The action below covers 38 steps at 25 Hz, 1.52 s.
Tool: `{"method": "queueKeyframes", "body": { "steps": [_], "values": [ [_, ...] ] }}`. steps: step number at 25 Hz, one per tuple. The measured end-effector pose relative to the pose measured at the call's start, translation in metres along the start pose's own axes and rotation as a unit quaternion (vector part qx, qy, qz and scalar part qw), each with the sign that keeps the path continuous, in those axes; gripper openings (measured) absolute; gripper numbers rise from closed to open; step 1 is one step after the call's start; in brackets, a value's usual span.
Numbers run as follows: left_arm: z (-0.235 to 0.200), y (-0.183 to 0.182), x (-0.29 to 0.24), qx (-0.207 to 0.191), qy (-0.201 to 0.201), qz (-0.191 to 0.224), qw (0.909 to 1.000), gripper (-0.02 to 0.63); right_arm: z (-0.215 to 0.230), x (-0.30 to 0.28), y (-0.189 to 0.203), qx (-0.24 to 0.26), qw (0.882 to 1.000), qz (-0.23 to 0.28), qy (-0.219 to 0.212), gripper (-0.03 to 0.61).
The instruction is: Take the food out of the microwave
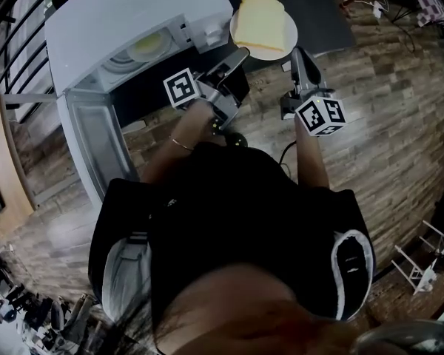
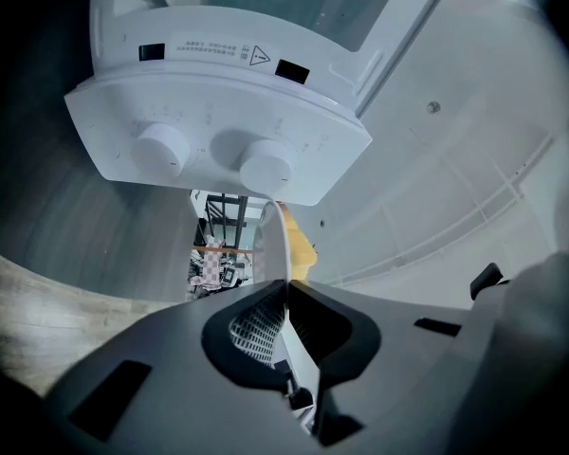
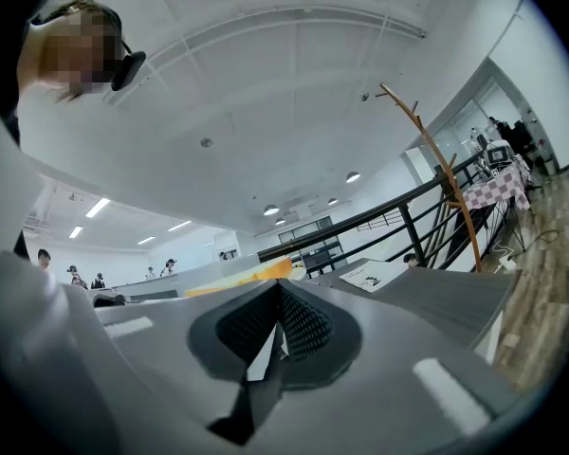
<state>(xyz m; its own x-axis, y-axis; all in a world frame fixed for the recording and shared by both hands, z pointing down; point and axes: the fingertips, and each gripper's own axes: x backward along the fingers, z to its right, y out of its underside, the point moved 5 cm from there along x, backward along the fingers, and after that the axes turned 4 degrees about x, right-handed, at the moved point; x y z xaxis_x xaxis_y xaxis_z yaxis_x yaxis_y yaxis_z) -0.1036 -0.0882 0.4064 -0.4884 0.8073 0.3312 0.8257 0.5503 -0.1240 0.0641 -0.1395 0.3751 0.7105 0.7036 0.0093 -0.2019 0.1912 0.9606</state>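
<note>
Wood-plank floor (image 1: 385, 109) all around, with the white microwave (image 1: 133, 21) sitting on a dark worktop (image 1: 318, 6). Its door (image 1: 96, 143) hangs wide open on the microwave's left side, and you can see the round turntable (image 1: 144, 48) inside.

So the food: a pale yellow slice of bread (image 1: 260, 22) on a white plate (image 1: 290, 35). It's already out of the cavity, held up just off the microwave's front right corner, over the worktop.

The left gripper (image 1: 239, 52) is the one doing the carrying. In the left gripper view its jaws are pinched down on the thin plate rim, nearly closed, with the rim running out past the tips and the yellow slice just beyond. The microwave's two control knobs (image 2: 163, 146) are right above that.

The right gripper (image 1: 299, 54) is on the far side of the plate from the microwave, tips right up by the rim. Its jaws are fully together. I can't make out the plate actually clamped in them; in the right gripper view the slice just peeks over the gripper's left side.
</note>
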Motion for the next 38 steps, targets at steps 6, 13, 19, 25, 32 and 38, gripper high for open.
{"method": "queueKeyframes", "body": {
  "steps": [6,13,19,25,32,38],
  "values": [
    [-0.004,-0.002,-0.004,-0.001,0.002,-0.016,0.9999,0.017,0.003,0.002,0.002,0.004,1.000,-0.001,0.009,-0.005],
    [-0.005,-0.003,-0.014,0.001,0.002,-0.025,0.9997,0.017,0.010,0.001,-0.001,0.001,1.000,0.003,0.018,-0.006],
    [-0.013,0.000,-0.029,-0.001,0.000,-0.014,0.9999,0.016,0.029,-0.004,-0.004,-0.004,1.000,0.000,0.008,-0.005],
    [-0.024,-0.002,-0.050,-0.003,-0.003,0.015,0.9999,0.017,0.056,-0.017,-0.008,-0.010,1.000,-0.019,-0.019,-0.005],
    [-0.039,-0.003,-0.068,-0.009,-0.003,0.051,0.9987,0.017,0.085,-0.034,-0.008,-0.011,0.998,-0.042,-0.052,-0.005],
    [-0.054,-0.011,-0.081,-0.019,-0.010,0.077,0.9968,0.017,0.106,-0.052,-0.003,-0.016,0.995,-0.063,-0.074,-0.005]
  ]
}}
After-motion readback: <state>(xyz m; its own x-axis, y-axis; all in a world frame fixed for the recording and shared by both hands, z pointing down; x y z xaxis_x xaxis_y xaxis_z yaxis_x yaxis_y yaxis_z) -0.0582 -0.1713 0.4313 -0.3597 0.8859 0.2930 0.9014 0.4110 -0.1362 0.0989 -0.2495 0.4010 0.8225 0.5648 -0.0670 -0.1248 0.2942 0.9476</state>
